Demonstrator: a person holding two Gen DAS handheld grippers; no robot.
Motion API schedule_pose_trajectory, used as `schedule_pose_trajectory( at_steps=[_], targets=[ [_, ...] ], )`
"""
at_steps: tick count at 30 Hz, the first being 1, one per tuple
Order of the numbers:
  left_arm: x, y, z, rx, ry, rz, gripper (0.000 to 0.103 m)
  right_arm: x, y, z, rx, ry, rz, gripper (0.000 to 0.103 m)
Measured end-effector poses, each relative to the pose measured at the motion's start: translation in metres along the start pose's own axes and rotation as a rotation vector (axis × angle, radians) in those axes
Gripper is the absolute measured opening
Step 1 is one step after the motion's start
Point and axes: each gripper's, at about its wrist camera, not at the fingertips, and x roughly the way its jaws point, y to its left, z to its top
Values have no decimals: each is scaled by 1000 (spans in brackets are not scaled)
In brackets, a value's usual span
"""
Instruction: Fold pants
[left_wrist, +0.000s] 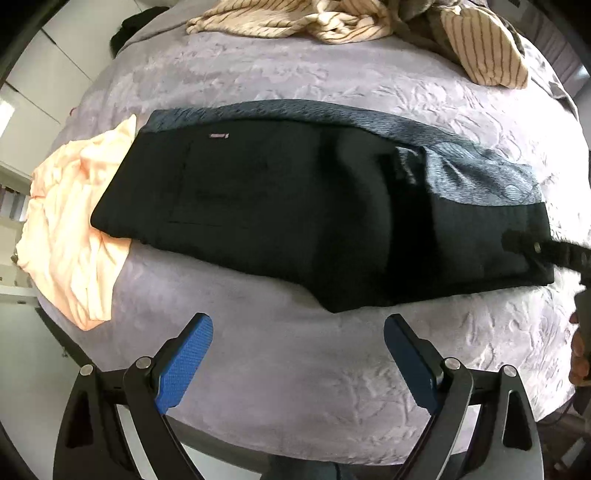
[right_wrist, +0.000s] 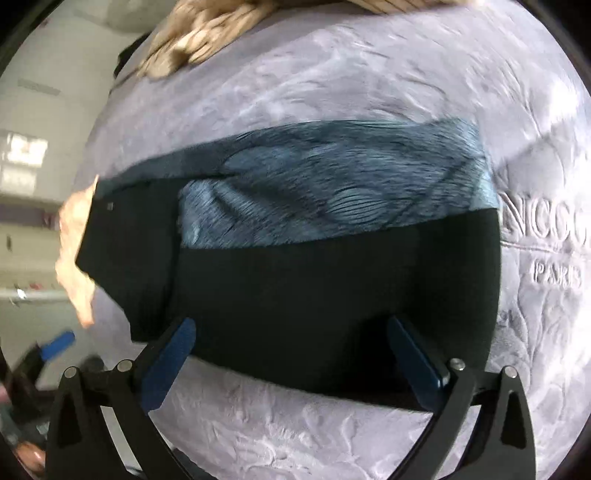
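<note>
The black pants (left_wrist: 295, 206) lie lengthwise across the lavender bed, folded, with their grey-blue fleecy lining (left_wrist: 480, 170) showing along the far edge. My left gripper (left_wrist: 298, 325) is open and empty, just short of the pants' near edge. My right gripper (right_wrist: 291, 325) is open over the pants (right_wrist: 332, 295), its fingers straddling the near edge of the black cloth; the lining (right_wrist: 332, 192) lies beyond. The right gripper's tip also shows at the pants' right end in the left wrist view (left_wrist: 532, 245). The left gripper's blue pad (right_wrist: 57, 345) shows at the lower left of the right wrist view.
A peach garment (left_wrist: 70, 229) lies partly under the pants' left end at the bed's left edge. Striped beige bedding (left_wrist: 332, 18) is heaped at the far end. The embossed lavender bedspread (left_wrist: 295, 387) covers the bed; its near edge is by my grippers.
</note>
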Motion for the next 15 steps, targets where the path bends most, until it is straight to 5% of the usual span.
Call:
schedule_pose_trajectory(
  at_steps=[7,15],
  targets=[
    [12,45,19,64,-8,-56,95,0,56,-23,10,-45,-35,103],
    [33,127,26,22,-19,-134,95,38,134,-31,78,11,9,103]
  ],
)
